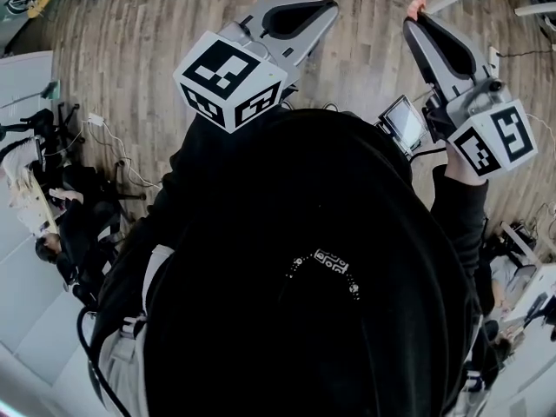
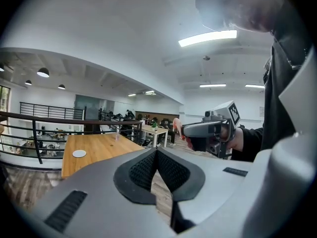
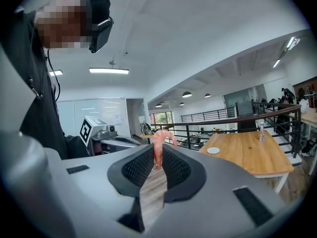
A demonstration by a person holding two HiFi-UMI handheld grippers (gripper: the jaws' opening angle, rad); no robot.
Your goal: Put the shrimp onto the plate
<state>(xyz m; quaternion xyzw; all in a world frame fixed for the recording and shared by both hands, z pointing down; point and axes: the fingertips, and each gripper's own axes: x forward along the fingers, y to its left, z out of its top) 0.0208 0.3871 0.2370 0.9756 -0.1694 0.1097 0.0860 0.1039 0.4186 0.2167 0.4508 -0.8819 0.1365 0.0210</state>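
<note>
The right gripper is pinching the probably light, soft, slippery pink shrimp by its lower end at the jaw tips, far from the plate on the wooden table, while the left gripper is sitting closed, empty

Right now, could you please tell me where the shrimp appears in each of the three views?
Head view: shrimp at the top right, at the right gripper tip.
Left gripper view: shrimp right of centre, at that gripper's tip.
Right gripper view: shrimp at centre, pinched between its jaws.
Shared landmark: the right gripper, in all three.
</note>
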